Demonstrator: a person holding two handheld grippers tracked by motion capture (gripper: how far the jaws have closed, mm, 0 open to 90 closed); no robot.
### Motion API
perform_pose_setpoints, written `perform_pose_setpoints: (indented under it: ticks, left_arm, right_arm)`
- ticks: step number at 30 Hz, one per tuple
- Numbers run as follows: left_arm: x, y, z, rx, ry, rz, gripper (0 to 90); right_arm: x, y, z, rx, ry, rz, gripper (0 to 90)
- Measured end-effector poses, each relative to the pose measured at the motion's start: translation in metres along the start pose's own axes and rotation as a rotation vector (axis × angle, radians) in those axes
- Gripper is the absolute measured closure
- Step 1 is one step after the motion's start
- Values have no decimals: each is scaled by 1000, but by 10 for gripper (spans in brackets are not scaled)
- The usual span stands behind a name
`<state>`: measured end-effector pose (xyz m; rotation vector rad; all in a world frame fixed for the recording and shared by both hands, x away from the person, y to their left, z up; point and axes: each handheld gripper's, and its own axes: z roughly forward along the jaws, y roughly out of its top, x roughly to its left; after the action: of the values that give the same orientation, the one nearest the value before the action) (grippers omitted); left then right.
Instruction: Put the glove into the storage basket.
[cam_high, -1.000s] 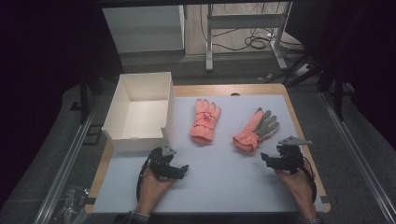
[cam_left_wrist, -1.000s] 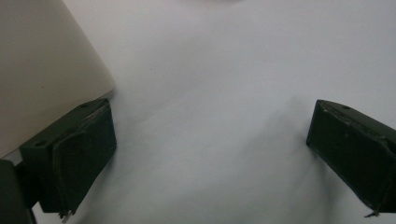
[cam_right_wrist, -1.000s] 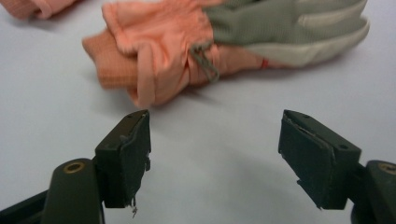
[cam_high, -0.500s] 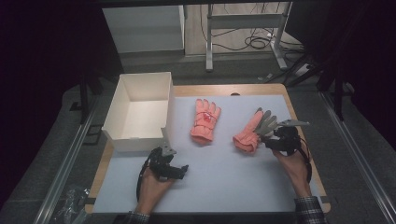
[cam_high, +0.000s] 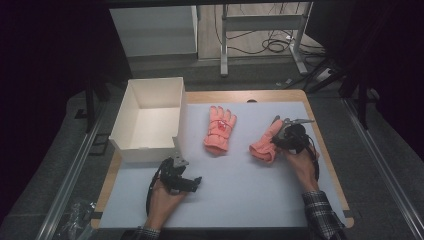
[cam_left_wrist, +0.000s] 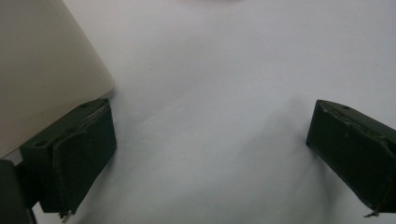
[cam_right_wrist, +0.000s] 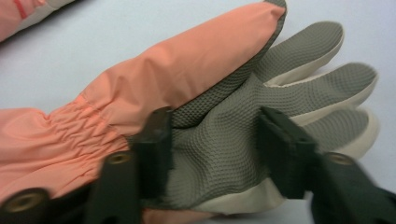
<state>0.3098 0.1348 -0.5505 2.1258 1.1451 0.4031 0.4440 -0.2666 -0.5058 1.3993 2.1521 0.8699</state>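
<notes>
Two salmon-pink gloves lie on the white mat (cam_high: 240, 200). The left glove (cam_high: 220, 129) rests back up, with its fingers pointing away. The right glove (cam_high: 262, 147) lies palm up and shows a grey textured palm (cam_right_wrist: 219, 135). My right gripper (cam_high: 280, 137) sits on this glove, its jaws closed in on the grey palm (cam_right_wrist: 217, 149) from both sides. My left gripper (cam_high: 194, 183) rests on the mat near the front corner of the white box (cam_high: 147, 148), open with only bare mat between its jaws (cam_left_wrist: 210, 154).
The open white box stands at the mat's left side, and its wall (cam_left_wrist: 42, 70) is close beside my left jaw. A corner of the other glove (cam_right_wrist: 23, 11) shows at the top left of the right gripper view. A wooden table edge (cam_high: 327, 150) borders the mat.
My right gripper moved forward and left from the mat's right edge onto the right glove, and its jaws came in on the palm. The left gripper stayed put.
</notes>
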Motion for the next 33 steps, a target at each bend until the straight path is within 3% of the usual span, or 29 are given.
perform_pose_setpoints:
  ticks: [4, 7, 17, 21, 28, 32, 33]
  left_arm:
    - [0, 0, 0, 0, 0, 0, 14]
    - [0, 0, 0, 0, 0, 0, 14]
    - [0, 0, 0, 0, 0, 0, 14]
    - [0, 0, 0, -1, -1, -1, 14]
    - [0, 0, 0, -4, -1, -5, 14]
    - [0, 0, 0, 0, -1, 0, 14]
    - [0, 0, 0, 0, -1, 0, 14]
  right_arm:
    - [5, 1, -1, 27, -31, -28, 747]
    - [5, -1, -2, 16, -28, -30, 823]
    - [-2, 0, -13, -22, 29, 8, 851]
    - [-1, -2, -26, -34, 93, 33, 855]
    - [8, -3, -45, -53, 138, 2, 856]
    - [19, -4, -65, -72, 227, -25, 856]
    - [19, -4, -65, -72, 227, -25, 856]
